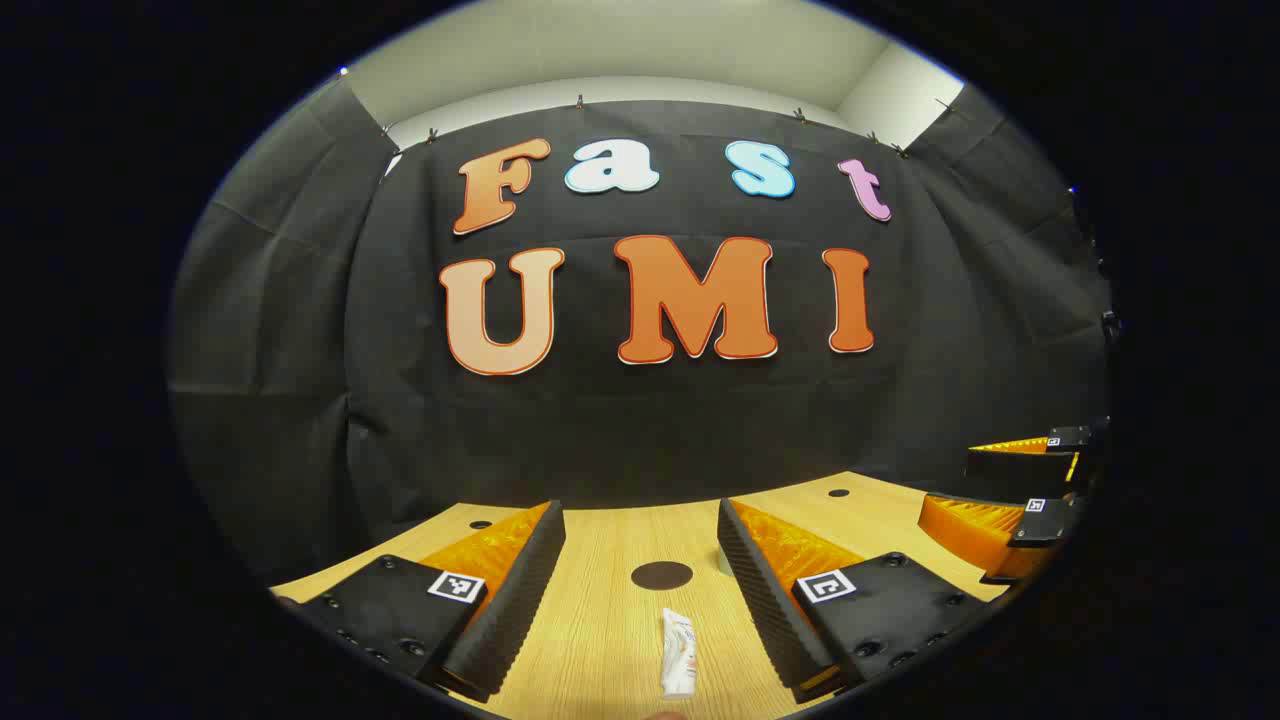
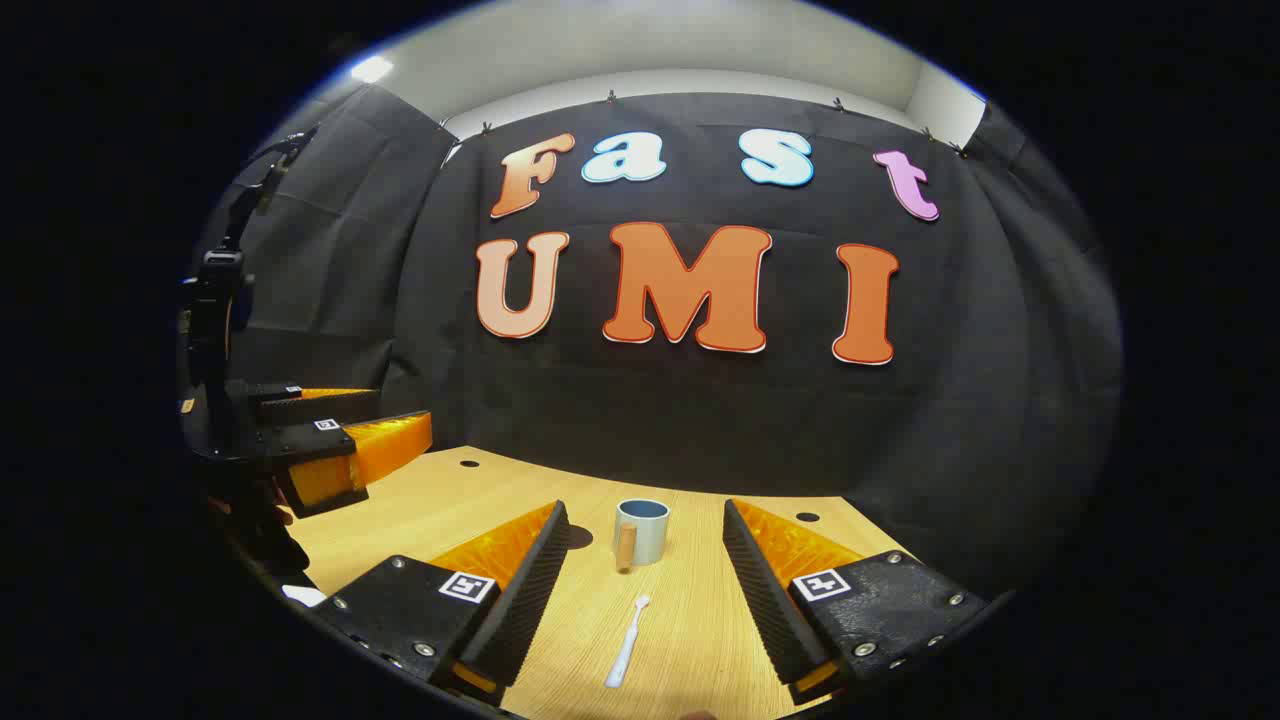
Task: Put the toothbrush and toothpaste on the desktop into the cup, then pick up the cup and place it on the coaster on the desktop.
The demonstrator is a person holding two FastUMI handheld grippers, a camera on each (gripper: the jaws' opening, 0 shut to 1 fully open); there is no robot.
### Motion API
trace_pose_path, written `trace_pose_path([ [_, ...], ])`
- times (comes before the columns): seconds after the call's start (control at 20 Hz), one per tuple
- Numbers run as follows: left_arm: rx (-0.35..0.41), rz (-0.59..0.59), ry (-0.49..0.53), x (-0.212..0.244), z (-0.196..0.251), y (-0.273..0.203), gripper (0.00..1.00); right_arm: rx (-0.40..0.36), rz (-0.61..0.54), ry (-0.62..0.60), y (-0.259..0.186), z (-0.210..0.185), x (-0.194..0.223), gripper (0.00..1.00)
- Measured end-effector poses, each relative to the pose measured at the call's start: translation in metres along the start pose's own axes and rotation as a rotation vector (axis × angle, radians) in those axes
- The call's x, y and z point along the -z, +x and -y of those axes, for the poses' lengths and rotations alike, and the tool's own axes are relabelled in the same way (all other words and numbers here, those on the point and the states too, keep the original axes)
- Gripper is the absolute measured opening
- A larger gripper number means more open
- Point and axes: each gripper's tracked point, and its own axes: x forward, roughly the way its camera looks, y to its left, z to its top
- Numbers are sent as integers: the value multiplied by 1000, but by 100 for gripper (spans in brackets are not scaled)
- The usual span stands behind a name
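In the left gripper view, a white toothpaste tube (image 1: 678,652) lies on the wooden desktop (image 1: 600,620) between the spread fingers of my open left gripper (image 1: 638,520). Just beyond it is a dark round coaster (image 1: 661,575). In the right gripper view, a pale blue cup (image 2: 641,530) with a wooden handle stands upright ahead of my open right gripper (image 2: 645,510). A white toothbrush (image 2: 627,642) lies between that gripper's fingers, nearer than the cup. The coaster (image 2: 580,537) peeks out left of the cup.
The black cloth wall closes off the far edge of the desktop. Small dark holes (image 2: 469,463) dot the wood. The right gripper (image 1: 1000,485) hovers at the far right of the left gripper view; the left gripper (image 2: 370,420) hovers at the left of the right gripper view.
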Motion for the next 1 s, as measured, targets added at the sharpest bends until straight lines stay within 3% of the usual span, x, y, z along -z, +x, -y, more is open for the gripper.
trace_pose_path([
  [1.0,-5,3,1,1,-1,-1,98,-13,3,-7,1,-6,-1,93],
])
